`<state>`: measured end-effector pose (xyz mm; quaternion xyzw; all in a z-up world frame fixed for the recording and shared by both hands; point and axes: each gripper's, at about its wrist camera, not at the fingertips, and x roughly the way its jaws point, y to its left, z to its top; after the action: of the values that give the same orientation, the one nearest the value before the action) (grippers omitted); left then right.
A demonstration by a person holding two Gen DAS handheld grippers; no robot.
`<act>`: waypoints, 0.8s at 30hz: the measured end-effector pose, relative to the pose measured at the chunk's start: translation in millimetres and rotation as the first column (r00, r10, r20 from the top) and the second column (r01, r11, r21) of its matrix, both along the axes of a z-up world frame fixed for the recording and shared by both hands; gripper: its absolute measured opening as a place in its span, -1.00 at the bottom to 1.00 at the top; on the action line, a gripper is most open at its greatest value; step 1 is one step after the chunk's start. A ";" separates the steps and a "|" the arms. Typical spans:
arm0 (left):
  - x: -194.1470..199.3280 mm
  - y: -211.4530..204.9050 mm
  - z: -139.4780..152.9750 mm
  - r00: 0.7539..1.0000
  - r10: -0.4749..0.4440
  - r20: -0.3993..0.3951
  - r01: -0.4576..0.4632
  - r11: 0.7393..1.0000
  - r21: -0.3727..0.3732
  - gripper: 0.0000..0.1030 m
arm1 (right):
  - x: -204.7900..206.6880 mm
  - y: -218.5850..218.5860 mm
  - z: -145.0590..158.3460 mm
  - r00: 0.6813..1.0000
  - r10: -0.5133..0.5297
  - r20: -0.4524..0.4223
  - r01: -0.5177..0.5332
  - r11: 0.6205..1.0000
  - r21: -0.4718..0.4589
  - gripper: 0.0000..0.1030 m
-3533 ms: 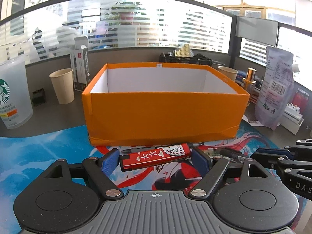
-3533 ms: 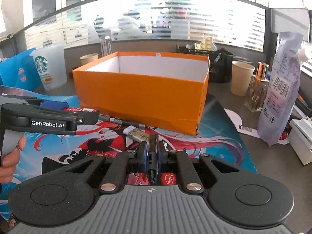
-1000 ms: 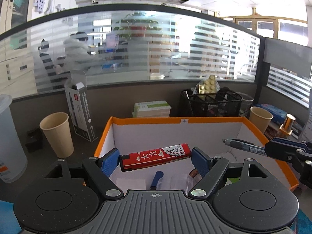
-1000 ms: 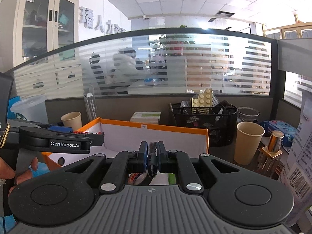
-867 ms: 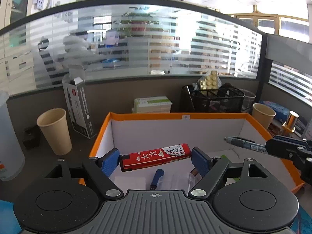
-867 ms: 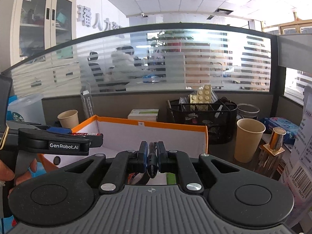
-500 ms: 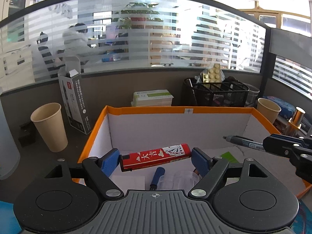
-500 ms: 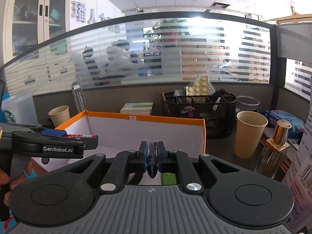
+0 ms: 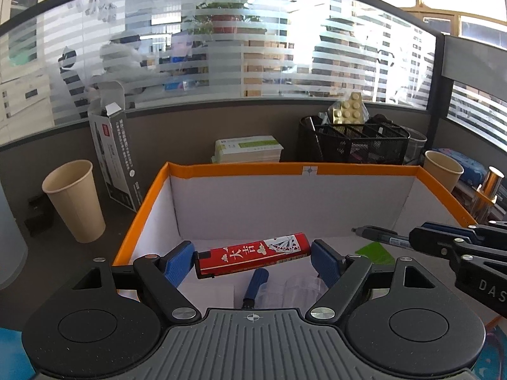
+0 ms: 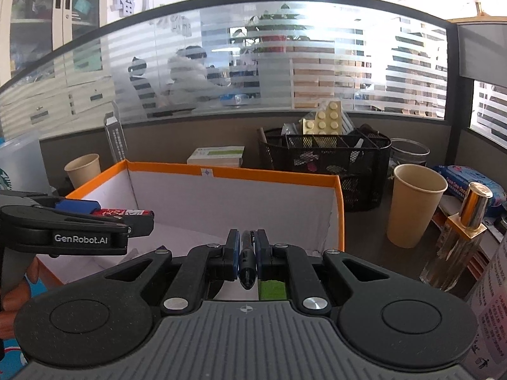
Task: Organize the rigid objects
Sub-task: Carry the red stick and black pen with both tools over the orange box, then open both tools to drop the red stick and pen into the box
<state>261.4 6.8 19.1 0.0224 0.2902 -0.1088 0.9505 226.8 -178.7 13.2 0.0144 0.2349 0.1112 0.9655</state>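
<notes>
My left gripper point(image 9: 252, 255) is shut on a red lighter point(image 9: 252, 254), held crosswise between its blue pads above the inside of the orange box point(image 9: 285, 169). My right gripper point(image 10: 247, 251) is shut on a dark pen point(image 10: 246, 259), also over the box point(image 10: 272, 175). The pen's tip point(image 9: 377, 233) sticks out to the left of the right gripper in the left wrist view. The left gripper with the lighter point(image 10: 122, 212) shows at the left of the right wrist view. On the box floor lie a blue-handled tool point(image 9: 256, 285), a clear plastic item point(image 9: 298, 288) and a green card point(image 9: 375, 248).
Paper cups stand left point(image 9: 74, 201) and right point(image 10: 413, 204) of the box. A black mesh organiser point(image 10: 323, 171) and a stack of flat boxes point(image 9: 248, 148) stand behind it. A gold-capped bottle point(image 10: 459, 237) stands at the right. A tall dark carton point(image 9: 115, 158) leans at the back left.
Both grippers rose from the mat with the lighter and the pen and moved forward over the box. In the last second they sank slightly toward its inside.
</notes>
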 end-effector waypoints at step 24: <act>2.1 -2.2 -4.0 1.000 -0.008 -0.022 0.008 1.000 0.004 0.58 | 12.0 13.7 -7.3 0.999 -0.002 -0.049 -0.002 0.997 -0.080 -0.81</act>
<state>263.4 4.7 15.1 0.0246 0.3009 -0.1124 0.9467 238.8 -165.0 5.8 -0.0218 0.2628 0.1014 0.9593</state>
